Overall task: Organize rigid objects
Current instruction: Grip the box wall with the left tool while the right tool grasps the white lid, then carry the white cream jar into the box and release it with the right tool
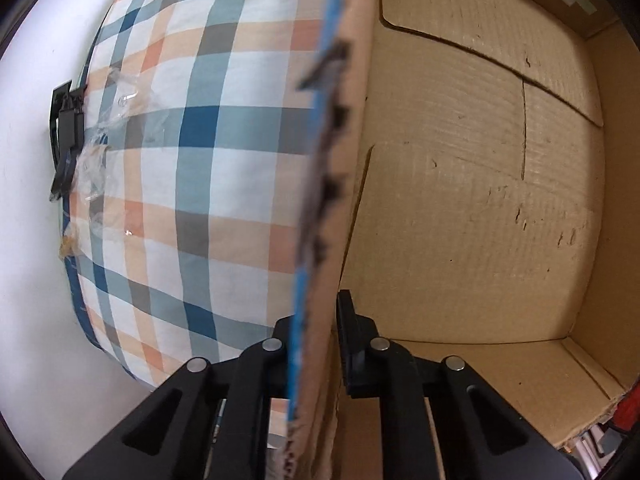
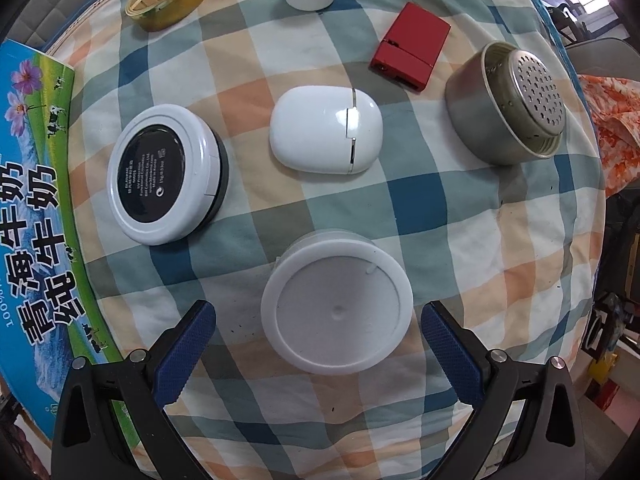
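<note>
We see a checked cloth point(image 2: 460, 216) covering the table. From left to right lie a milk carton box point(image 2: 36, 200), a round compact point(image 2: 166, 176), a white case point(image 2: 324, 128) and a metal tin point(image 2: 508, 108). Our right gripper point(image 2: 318, 334) spreads wide around a white lid point(image 2: 336, 304); our left gripper point(image 1: 312, 344) clamps the cardboard box wall point(image 1: 336, 184).
</note>
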A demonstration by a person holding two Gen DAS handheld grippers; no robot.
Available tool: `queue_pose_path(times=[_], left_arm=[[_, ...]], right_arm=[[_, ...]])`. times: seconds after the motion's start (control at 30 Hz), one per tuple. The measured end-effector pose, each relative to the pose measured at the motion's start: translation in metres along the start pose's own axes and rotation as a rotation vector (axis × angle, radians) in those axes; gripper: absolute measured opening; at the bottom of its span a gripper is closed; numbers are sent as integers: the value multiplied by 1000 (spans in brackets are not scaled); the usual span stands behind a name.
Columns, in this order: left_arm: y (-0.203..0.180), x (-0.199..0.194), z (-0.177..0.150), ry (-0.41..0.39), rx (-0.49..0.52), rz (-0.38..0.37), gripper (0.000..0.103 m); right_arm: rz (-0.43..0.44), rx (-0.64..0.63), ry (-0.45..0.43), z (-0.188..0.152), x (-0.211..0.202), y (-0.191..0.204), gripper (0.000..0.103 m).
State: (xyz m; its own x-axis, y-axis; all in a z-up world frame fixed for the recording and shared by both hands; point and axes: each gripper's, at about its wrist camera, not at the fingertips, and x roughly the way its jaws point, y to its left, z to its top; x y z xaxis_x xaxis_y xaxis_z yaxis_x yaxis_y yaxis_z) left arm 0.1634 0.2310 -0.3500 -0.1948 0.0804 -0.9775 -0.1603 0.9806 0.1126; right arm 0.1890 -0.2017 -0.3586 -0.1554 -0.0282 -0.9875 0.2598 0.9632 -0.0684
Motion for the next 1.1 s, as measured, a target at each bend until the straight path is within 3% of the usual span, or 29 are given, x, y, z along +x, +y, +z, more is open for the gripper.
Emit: queue_pose_path(times=[0.27, 0.33, 0.57, 0.67, 0.77, 0.93, 1.1], left_arm=[[-6, -1, -2, -17, 8, 12, 9], [1, 3, -6, -24, 24, 21, 9], [-1, 2, -10, -40, 26, 21, 9], [0, 1, -11, -47, 25, 20, 9], [1, -4, -14, -55, 25, 23, 9], [-2, -6, -16, -68, 38, 35, 9], [-4, -9, -17, -74, 37, 33, 8]], right_arm=[[18, 61, 33, 9, 35, -19, 101], [26, 82, 39, 10, 43, -25, 85], [23, 94, 2, 11, 51, -20, 85], [47, 114, -8, 14, 52, -20, 74], [45, 117, -10, 25, 26, -29, 72], [14, 88, -40, 15, 1, -27, 71], [100, 38, -132, 7, -61, -2, 71]])
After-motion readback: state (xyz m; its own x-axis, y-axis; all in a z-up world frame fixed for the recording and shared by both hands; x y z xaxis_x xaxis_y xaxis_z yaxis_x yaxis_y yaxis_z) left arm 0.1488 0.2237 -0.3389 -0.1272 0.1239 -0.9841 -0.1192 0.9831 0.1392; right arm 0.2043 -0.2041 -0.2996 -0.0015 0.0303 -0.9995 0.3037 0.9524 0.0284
